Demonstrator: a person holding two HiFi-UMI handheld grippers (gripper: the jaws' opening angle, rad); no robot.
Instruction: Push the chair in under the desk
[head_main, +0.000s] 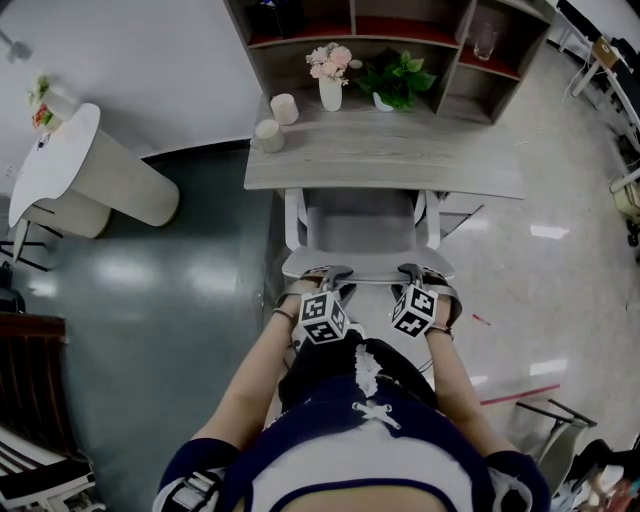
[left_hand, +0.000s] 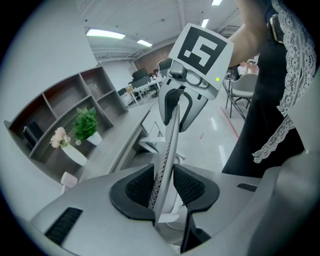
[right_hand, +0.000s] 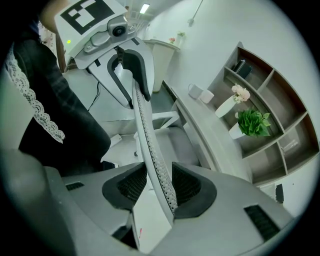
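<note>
The left forearm (head_main: 252, 372) and right forearm (head_main: 456, 378) reach forward and down, side by side, toward the chair backrest (head_main: 365, 263). The left claw (head_main: 328, 274) grips the top edge of that backrest left of its middle, and the right claw (head_main: 412, 271) grips it right of the middle. Both slope steeply downward. Each claw's marker cube faces up just behind the backrest, the left cube (head_main: 322, 317) level with the right cube (head_main: 414, 310). In each gripper view the backrest's rim runs between the ribbed pads, which close against it on both sides (left claw's pads (left_hand: 136, 187), right claw's pads (right_hand: 192, 188)).
</note>
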